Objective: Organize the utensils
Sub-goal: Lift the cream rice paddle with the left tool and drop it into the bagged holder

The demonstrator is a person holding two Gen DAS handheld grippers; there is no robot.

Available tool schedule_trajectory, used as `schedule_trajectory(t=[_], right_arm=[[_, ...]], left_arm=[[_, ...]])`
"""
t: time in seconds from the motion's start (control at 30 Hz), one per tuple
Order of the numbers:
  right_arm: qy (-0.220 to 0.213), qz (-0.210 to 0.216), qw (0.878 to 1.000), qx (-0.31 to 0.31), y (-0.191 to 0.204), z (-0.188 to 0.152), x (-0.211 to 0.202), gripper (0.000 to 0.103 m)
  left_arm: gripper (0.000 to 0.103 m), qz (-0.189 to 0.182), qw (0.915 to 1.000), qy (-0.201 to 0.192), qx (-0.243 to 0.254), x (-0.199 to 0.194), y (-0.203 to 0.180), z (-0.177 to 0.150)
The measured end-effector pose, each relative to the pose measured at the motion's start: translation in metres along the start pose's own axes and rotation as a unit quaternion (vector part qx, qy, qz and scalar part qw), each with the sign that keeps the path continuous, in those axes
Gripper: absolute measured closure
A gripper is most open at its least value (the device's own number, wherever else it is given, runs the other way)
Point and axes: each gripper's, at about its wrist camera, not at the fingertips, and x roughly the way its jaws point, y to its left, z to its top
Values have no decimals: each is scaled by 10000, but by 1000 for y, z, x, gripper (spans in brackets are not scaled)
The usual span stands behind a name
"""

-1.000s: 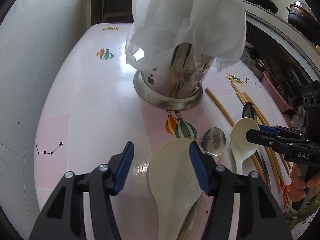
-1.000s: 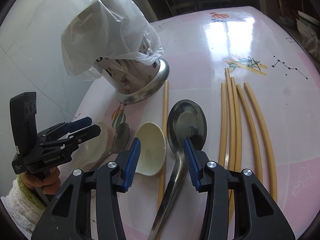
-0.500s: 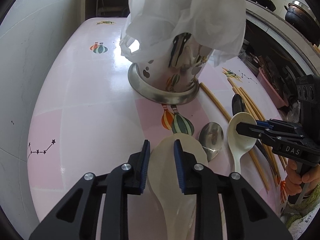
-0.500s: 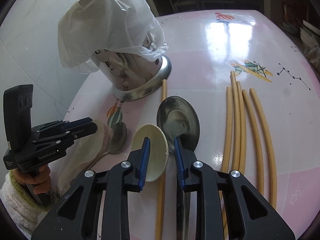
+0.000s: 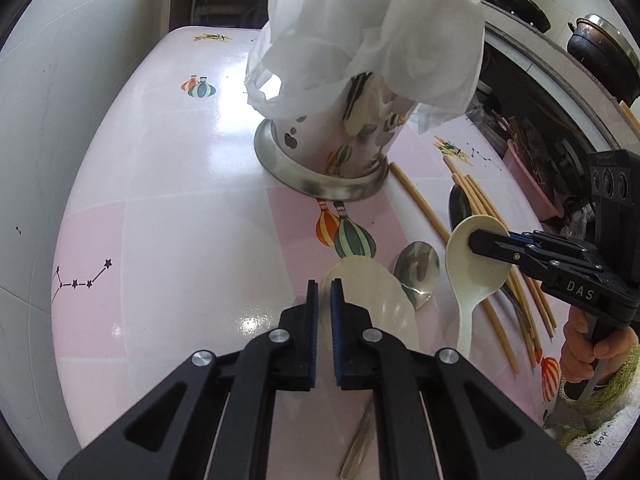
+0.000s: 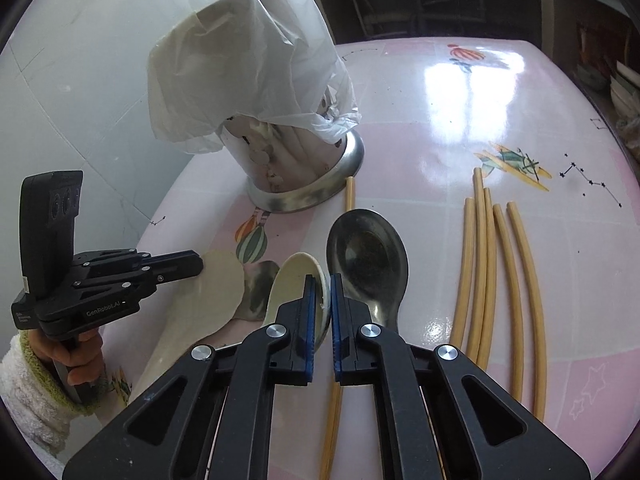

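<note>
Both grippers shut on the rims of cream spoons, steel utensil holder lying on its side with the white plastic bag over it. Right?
Not quite. The steel utensil holder stands upright on its flared base, as the right wrist view shows. The rest holds: the left gripper is shut on the wide cream spoon, the right gripper on the smaller cream spoon, and the white plastic bag covers the holder's top.
</note>
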Motion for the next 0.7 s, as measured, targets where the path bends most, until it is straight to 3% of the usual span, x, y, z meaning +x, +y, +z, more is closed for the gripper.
schedule_trajectory(t=[0.23, 0.47, 0.6, 0.7], right_arm=[[-229, -139, 9993, -273, 10, -3, -24, 98], [-640, -157, 9973, -333, 11, -12, -53, 98], [-913, -28, 9955, -257, 9, -14, -78, 98], [-1185, -10, 9926, -283, 9, -13, -98, 98]], left_arm=[[102, 23, 9995, -221, -220, -33, -5, -5], [102, 361, 9936, -1074, -22, -94, -38, -6], [102, 636, 9851, -1592, 132, -138, -61, 5], [102, 915, 9705, -2203, 363, -179, -82, 26]])
